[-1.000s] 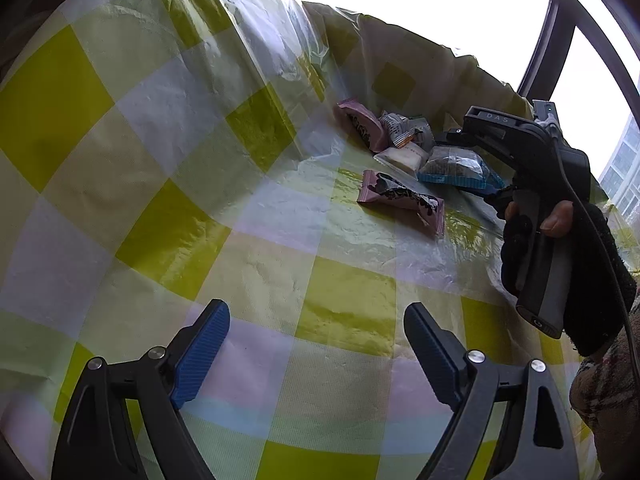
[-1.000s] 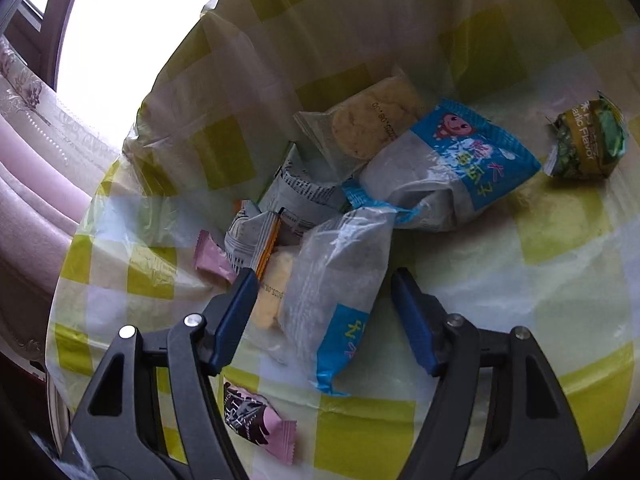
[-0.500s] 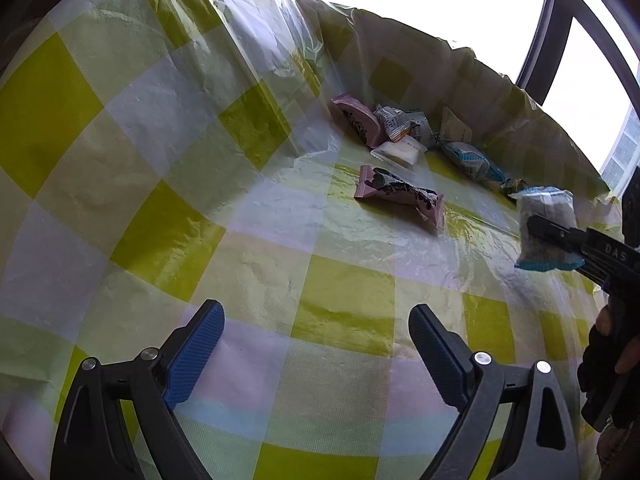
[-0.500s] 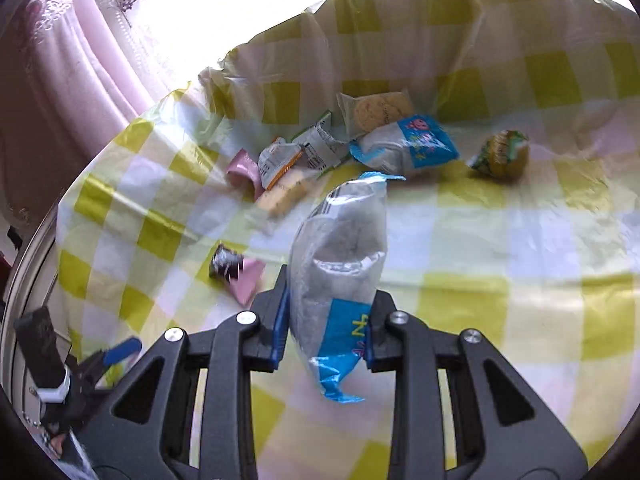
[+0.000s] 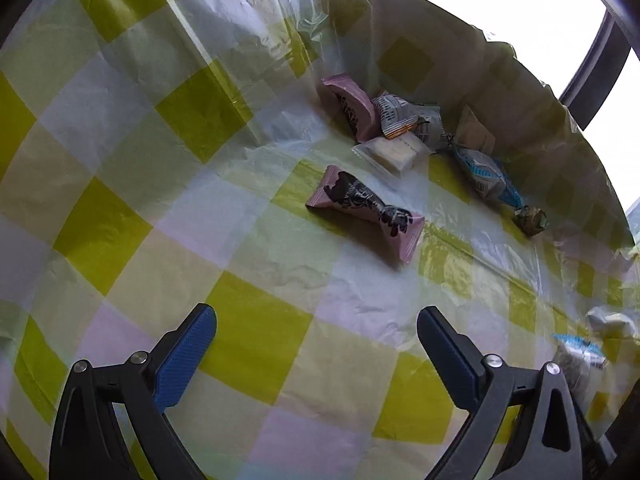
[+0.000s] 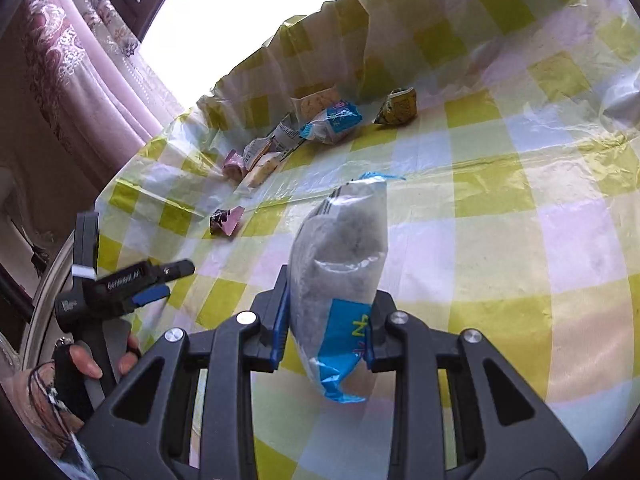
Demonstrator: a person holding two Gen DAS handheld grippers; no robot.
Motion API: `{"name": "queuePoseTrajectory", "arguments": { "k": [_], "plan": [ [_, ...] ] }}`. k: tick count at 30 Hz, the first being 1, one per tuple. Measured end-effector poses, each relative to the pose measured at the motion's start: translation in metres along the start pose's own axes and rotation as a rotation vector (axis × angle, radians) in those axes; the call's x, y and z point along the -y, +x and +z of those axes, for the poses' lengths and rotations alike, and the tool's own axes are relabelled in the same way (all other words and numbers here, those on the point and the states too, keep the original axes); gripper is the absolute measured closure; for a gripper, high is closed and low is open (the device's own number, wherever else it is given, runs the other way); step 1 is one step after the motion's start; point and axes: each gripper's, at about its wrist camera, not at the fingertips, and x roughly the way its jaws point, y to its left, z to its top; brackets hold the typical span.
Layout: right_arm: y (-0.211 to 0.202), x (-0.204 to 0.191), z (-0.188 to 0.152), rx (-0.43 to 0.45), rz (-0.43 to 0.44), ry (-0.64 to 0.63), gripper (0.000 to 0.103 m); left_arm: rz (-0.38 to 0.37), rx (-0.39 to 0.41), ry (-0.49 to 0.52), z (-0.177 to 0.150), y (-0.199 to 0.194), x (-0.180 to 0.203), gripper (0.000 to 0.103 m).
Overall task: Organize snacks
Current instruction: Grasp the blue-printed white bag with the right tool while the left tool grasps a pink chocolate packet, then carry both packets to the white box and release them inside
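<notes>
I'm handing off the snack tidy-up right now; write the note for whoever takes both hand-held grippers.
Right hand-held gripper: shut on a clear-and-blue snack bag, lifted off the checked tablecloth.
Left hand-held gripper: jaws opening, nothing between them, above bare cloth.
Lone pink wrapper lies ahead of the left gripper. Behind it sits the snack pile by the raised cloth edge, a small green packet beside it.
Done: one bag picked.
Left: place it, then sort the rest.
</notes>
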Motion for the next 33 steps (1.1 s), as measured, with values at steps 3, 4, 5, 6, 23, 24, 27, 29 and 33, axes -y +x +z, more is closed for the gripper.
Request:
{"name": "queuePoseTrajectory", "arguments": {
  "k": [3, 4, 5, 6, 23, 24, 27, 29, 33],
  "plan": [
    [0.001, 0.005, -0.002, -0.021, 0.001, 0.003, 0.07, 0.098, 0.049, -0.051, 0.028, 0.015, 0.03, 0.002],
    [-0.001, 0.008, -0.003, -0.011, 0.007, 0.014, 0.07, 0.143, 0.061, -0.06, 0.039, 0.023, 0.037, 0.002],
    [-0.003, 0.009, -0.003, -0.001, 0.004, 0.023, 0.07, 0.188, 0.057, -0.063, 0.047, 0.032, 0.042, 0.002],
    [-0.003, 0.01, -0.003, 0.003, 0.001, 0.027, 0.07, 0.229, 0.04, -0.059, 0.055, 0.042, 0.046, 0.002],
    [-0.002, 0.008, -0.001, 0.0, -0.018, 0.027, 0.07, 0.151, -0.011, 0.184, 0.033, 0.039, 0.003, 0.023],
    [-0.002, 0.009, -0.001, -0.001, -0.022, 0.03, 0.07, 0.159, -0.002, 0.222, 0.034, 0.04, 0.009, 0.026],
    [-0.001, 0.009, -0.001, -0.004, -0.029, 0.032, 0.07, 0.071, 0.012, 0.334, 0.022, 0.031, 0.022, 0.082],
    [-0.001, 0.009, -0.001, -0.002, -0.032, 0.035, 0.07, 0.027, 0.004, 0.356, 0.007, 0.023, 0.023, 0.082],
    [0.0, 0.009, -0.001, -0.006, -0.033, 0.034, 0.07, -0.024, 0.031, 0.36, -0.032, 0.002, 0.016, 0.082]
  ]
}}
